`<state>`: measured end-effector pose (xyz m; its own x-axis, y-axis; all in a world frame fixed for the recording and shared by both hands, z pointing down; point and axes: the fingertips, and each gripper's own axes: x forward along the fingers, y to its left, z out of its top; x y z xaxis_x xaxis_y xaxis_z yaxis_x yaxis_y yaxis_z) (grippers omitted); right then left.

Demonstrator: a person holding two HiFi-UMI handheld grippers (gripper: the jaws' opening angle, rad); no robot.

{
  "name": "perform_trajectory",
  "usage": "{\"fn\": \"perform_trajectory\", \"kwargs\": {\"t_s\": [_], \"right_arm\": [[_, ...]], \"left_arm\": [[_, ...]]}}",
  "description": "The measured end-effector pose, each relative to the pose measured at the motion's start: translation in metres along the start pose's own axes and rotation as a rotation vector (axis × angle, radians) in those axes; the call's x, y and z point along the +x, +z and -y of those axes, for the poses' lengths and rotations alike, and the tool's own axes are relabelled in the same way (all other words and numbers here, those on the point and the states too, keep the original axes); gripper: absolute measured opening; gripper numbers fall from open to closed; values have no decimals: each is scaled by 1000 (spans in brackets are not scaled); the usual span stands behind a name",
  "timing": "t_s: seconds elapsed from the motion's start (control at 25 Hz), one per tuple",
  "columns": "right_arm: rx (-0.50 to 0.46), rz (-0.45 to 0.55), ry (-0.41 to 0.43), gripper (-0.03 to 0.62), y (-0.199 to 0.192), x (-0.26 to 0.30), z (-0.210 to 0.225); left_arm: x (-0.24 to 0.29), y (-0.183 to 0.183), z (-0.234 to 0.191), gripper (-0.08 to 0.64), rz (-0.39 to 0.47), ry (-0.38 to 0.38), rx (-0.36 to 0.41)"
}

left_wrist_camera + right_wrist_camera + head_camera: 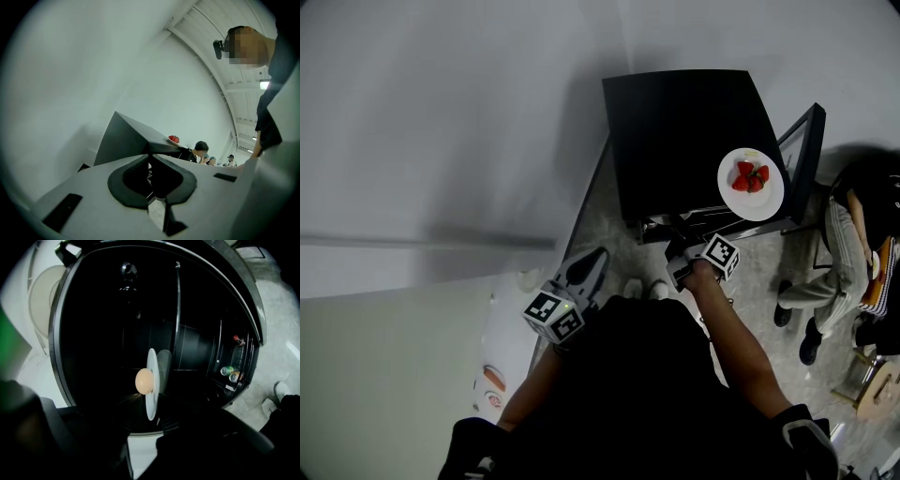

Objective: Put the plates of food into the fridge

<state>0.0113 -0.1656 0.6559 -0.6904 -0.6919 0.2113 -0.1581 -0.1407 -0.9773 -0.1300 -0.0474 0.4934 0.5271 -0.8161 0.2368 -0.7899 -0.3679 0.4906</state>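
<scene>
Two round white plates show. One (766, 199), carrying red strawberries (751, 177) too small to count, sits on top of the single black box-shaped fridge (675, 131), above and just to the right of the right claw. The other (151, 404) is inside the fridge, straight ahead of the right claw (139, 446) and clear of its tips. It holds one pale orange egg-shaped item (144, 380).

The right claw is released: its two dark jaws stand a little apart with only a pale strip between them and nothing gripped. Their outlines are hard to tell from the black interior. The left claw (150, 161) is clenched on nothing, its black pads meeting, and the fridge lies ahead of it.

Two drink cans (227, 370) sit in the open fridge door (806, 150), to the right claw's right. The shelves are lost in darkness.
</scene>
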Motion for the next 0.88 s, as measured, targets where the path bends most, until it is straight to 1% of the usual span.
{"fn": "perform_trajectory", "kwargs": {"t_s": [0.08,0.16,0.24,0.32,0.36,0.6,0.76,0.88], "right_arm": [[-17,4,3,125,0,-1,-4],[-25,7,1,144,0,-2,-5],[-44,5,-19,162,0,-4,-5],[-66,0,-43,200,1,-5,-4],[-71,-5,-53,209,0,-5,-5],[-99,-57,-147,228,-3,-1,-6],[-113,-70,-174,230,-3,1,-9],[-187,-93,-199,238,-6,1,-11]], "left_arm": [[-1,-1,2,25,-1,-3,0],[-1,-1,4,25,-3,-6,3],[-1,-2,6,25,-4,-11,7],[-2,-1,7,25,-4,-15,12],[-3,-1,7,25,-3,-16,13],[-5,2,7,25,11,-20,6],[-3,4,9,25,21,-28,8],[-2,5,10,25,26,-34,13]]}}
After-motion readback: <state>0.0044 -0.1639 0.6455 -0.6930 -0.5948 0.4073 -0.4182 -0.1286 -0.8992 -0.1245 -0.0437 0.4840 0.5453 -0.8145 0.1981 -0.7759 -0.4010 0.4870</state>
